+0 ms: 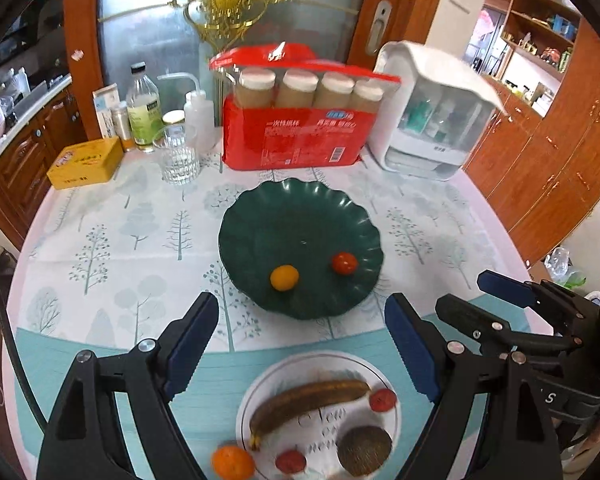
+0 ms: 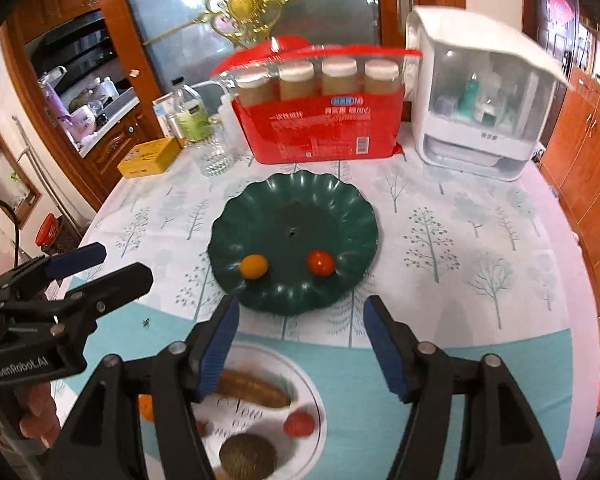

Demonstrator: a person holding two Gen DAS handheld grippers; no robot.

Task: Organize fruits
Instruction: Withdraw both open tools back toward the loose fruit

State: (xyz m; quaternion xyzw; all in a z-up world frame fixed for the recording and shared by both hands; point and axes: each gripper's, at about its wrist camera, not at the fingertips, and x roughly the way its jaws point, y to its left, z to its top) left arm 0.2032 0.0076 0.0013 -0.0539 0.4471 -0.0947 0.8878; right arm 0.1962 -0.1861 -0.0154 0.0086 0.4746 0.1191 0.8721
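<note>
While both grippers (image 1: 302, 346) (image 2: 300, 346) gape empty, fruits (image 1: 285, 277) lie beyond, seemingly untouched.

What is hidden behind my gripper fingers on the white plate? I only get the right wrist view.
Observer: An orange sits at the white plate's near-left rim, by the banana's stem end. I cannot tell whether it rests on the plate or just off it.
Operator: How many small red fruits are there? I see one clearly.
Observer: Two. One red fruit lies at the banana's tip. A second red fruit lies at the near edge, left of the kiwi.
</note>
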